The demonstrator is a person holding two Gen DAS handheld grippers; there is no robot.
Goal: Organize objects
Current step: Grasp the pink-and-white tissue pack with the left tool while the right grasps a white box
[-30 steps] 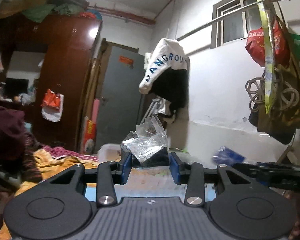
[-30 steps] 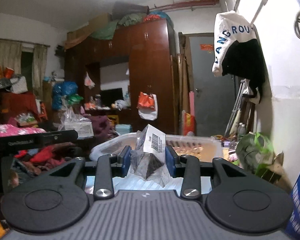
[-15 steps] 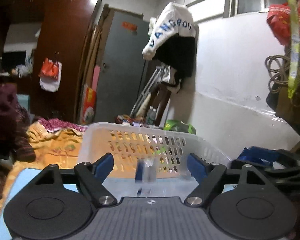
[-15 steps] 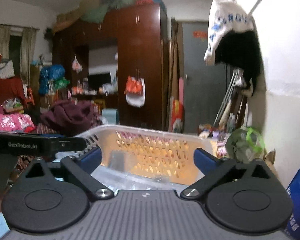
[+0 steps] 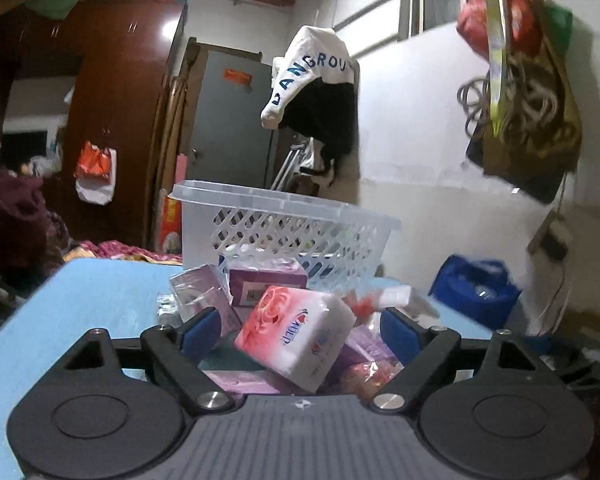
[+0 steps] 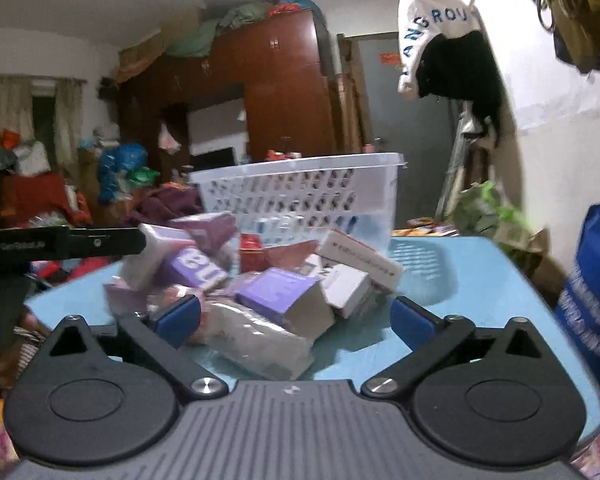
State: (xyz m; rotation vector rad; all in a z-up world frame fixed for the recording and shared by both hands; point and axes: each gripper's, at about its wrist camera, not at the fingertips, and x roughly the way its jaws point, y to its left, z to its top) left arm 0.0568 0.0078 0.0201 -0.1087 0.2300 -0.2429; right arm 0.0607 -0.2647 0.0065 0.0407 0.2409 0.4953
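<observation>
Now that both packets held a second ago are gone from the jaws, the left gripper point(image 5: 300, 326) and right gripper point(image 6: 296, 316) are hanging spread wide and empty, the left one's jaws having just been opening further, low over the pile on the blue table point(image 5: 92, 300). Where each view was looking at the room and then into the white basket point(image 5: 284, 224), each is now facing the heap in the lower centre of the frame, with the basket standing just behind it. That is pointing, I judge, to two items dropped off and the next pick being lined up. A pink-and-white tissue pack point(image 5: 296, 336) is lying between the left jaws, untouched; its print is reading roughly "ABEP", upside down. A grey wrapped packet point(image 6: 260, 340) is sitting between the right jaws. A purple box point(image 6: 196, 268) is showing large white letters, unreadable. The hanging white garment point(image 6: 432, 28) at upper right is reading "ANGROU".
</observation>
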